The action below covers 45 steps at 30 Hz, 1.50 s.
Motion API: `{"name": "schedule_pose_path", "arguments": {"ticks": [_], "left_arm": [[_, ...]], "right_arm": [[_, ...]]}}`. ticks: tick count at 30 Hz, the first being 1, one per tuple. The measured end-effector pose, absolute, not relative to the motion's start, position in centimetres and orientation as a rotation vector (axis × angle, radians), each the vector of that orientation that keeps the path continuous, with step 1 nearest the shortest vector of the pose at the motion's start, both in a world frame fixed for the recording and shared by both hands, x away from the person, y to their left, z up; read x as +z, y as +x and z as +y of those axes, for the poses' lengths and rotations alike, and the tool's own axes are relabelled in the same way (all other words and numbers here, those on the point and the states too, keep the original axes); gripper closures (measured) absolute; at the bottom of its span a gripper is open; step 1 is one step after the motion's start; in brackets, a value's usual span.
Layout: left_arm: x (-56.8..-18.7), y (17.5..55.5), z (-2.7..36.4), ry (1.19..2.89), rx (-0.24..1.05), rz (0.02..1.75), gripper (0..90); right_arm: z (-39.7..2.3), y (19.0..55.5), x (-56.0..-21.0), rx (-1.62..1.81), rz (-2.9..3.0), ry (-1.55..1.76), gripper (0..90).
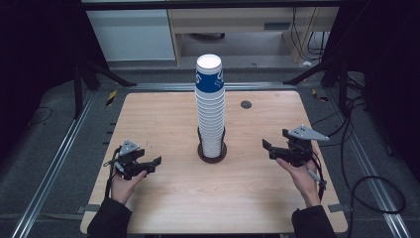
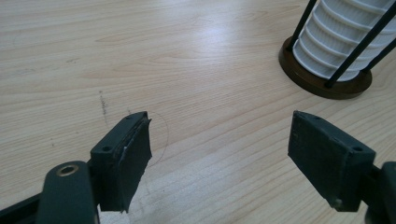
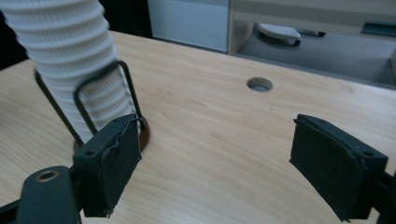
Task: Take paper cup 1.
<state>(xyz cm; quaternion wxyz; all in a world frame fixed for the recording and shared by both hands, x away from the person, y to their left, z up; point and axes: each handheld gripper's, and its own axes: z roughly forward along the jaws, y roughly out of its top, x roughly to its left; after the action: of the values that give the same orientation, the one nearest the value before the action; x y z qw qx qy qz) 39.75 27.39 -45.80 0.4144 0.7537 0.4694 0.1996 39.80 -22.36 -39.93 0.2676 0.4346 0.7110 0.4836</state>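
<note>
We see a big wooden table [image 1: 163,114]. In the middle of it stands a tall stack of paper cups [image 1: 210,106], white with a blue one on top. The stack sits upright in a round brown holder [image 1: 212,153] with thin black bars. Our left gripper [image 1: 148,166] rests low at the left, well apart from the stack, with its jaws wide apart and nothing between them. Our right gripper [image 1: 270,148] waits at the right, also with jaws apart and nothing inside. A small round hole [image 1: 246,104] sits farther back; maybe it is for cables.
</note>
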Motion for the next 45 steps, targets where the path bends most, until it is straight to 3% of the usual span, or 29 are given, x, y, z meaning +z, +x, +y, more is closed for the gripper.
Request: {"name": "schedule_pose_path", "arguments": {"ticks": [25,45], "left_arm": [[-46.2,40.0,27.0,1.933,0.472,1.176,20.4],[-46.5,40.1,26.7,1.953,0.466,1.172,19.7]], "right_arm": [[-15.2,41.2,-28.5,1.583,1.881,0.879,9.0],[-9.4,44.1,-25.7,1.665,1.887,0.784,8.1]]}}
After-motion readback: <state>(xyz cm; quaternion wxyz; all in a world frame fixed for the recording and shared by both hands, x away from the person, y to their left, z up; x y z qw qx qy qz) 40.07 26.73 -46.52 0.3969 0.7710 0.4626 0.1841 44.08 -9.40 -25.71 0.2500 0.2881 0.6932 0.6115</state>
